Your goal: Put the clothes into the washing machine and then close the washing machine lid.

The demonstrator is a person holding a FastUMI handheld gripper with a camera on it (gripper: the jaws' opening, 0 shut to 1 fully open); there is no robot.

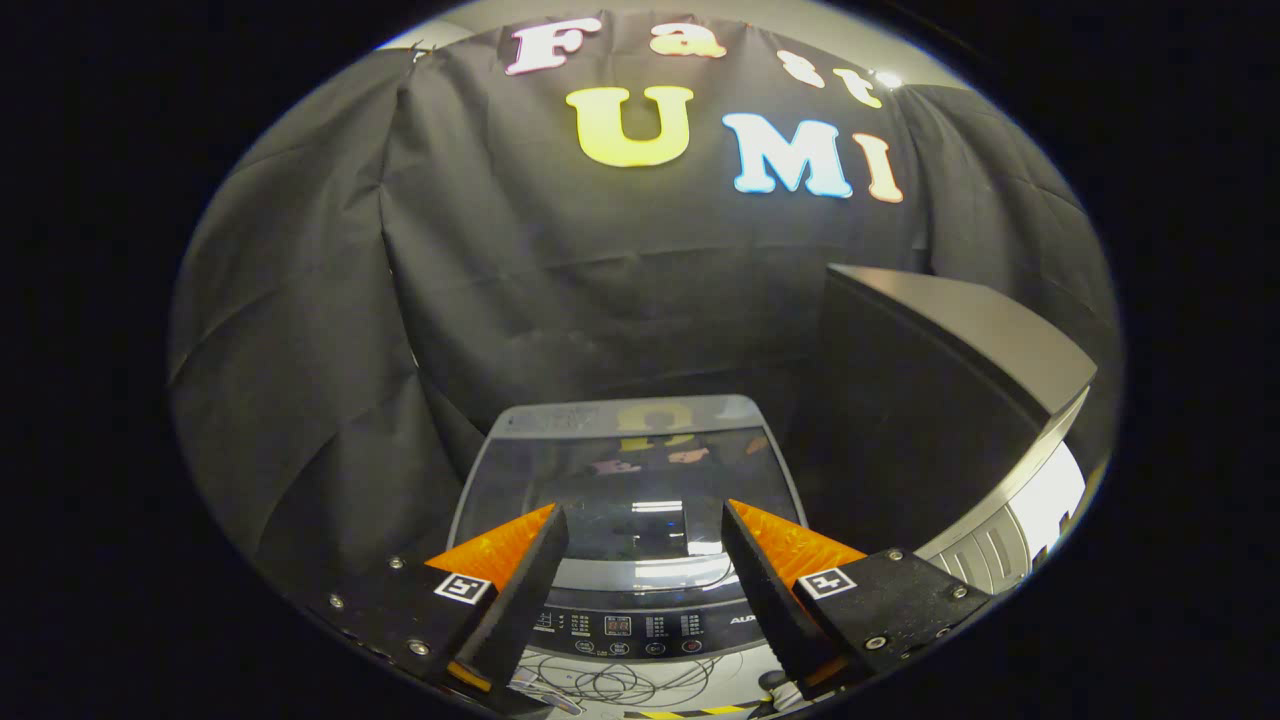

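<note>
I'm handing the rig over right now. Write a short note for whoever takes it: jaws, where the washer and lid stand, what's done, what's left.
Gripper: jaws open, holding nothing, hovering above the front of the washing machine.
Lid: lying flat and shut; its glass reflects the booth wall.
Control panel sits between and below the jaws; loose cables lie on the floor in front.
A second grey machine stands to the right.
Clothes: not visible, so I cannot tell whether they are inside.
Left: confirm the clothes are loaded; if not, open the lid, load and close it.
</note>
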